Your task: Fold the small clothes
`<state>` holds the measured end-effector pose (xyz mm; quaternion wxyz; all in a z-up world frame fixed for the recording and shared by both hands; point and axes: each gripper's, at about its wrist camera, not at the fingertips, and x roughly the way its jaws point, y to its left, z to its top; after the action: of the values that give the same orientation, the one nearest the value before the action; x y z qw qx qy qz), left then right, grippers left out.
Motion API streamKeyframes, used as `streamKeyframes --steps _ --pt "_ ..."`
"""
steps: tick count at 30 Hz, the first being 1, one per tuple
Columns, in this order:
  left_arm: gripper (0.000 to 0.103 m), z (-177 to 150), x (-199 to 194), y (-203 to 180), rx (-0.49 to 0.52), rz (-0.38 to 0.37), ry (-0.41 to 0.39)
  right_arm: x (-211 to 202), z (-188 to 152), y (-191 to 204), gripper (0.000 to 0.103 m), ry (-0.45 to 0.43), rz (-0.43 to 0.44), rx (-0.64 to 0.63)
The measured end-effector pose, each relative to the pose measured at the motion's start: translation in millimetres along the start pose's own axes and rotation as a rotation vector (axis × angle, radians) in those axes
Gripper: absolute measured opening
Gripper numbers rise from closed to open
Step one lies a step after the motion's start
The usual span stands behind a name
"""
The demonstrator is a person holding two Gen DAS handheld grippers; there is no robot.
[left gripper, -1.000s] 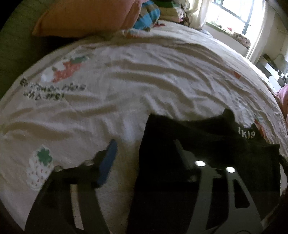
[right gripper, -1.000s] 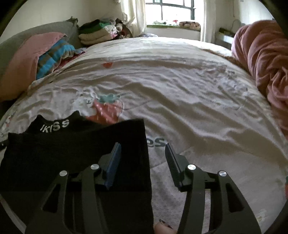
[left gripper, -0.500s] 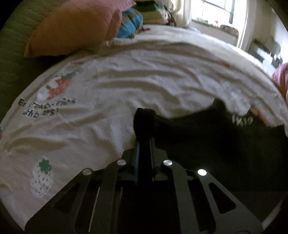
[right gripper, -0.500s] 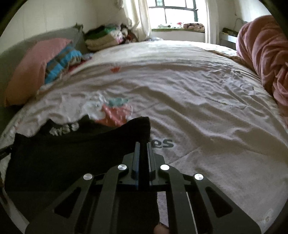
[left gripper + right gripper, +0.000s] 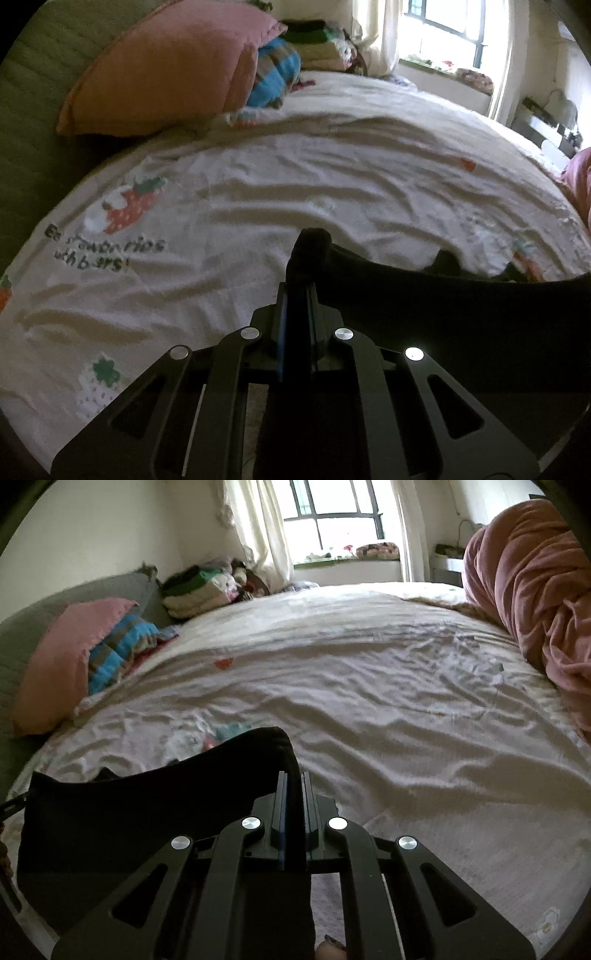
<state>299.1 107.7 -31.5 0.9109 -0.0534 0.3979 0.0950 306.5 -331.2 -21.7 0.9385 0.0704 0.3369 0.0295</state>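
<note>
Pillow (image 5: 166,70): pink, far left, leaning on the green headboard (image 5: 29,122).
Striped cloth (image 5: 275,75): blue and brown, tucked just beside the pillow.
Sheet (image 5: 258,192): white, wrinkled, with strawberry pictures and dark words.
Left gripper (image 5: 297,295): clamped tight on one corner of the black cloth (image 5: 443,314), a bunch of it poking out past the tips.
Black cloth: lifted off the sheet, stretched between both grippers, sagging a bit in the middle.
Right gripper (image 5: 293,786): pinched tight on the other corner.
Folded pile (image 5: 201,590): far back by the curtain (image 5: 258,528), green and cream.
Blanket (image 5: 535,590): dusty pink, heaped at the far right of the bed.
</note>
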Motion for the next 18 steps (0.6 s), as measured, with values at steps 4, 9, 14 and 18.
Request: streamKeyframes --steps 4,9,14,18 --pt "0.003 -11.6 13.9 0.2 0.003 0.018 0.03 12.0 -6.1 5.2 0.006 0.042 -0.052 -0.03" --pt "0.005 -18.8 18.3 -1.0 0.018 0.029 0.042 21.2 -14.2 0.7 0.006 0.068 -0.074 -0.01" --pt "0.012 -28.6 17.9 0.6 0.014 0.044 0.049 23.4 -22.2 -0.1 0.017 0.074 -0.131 -0.025" --pt "0.015 -36.5 10.5 5.1 0.0 0.04 0.051 10.8 -25.0 -5.5 0.031 0.03 -0.182 -0.001"
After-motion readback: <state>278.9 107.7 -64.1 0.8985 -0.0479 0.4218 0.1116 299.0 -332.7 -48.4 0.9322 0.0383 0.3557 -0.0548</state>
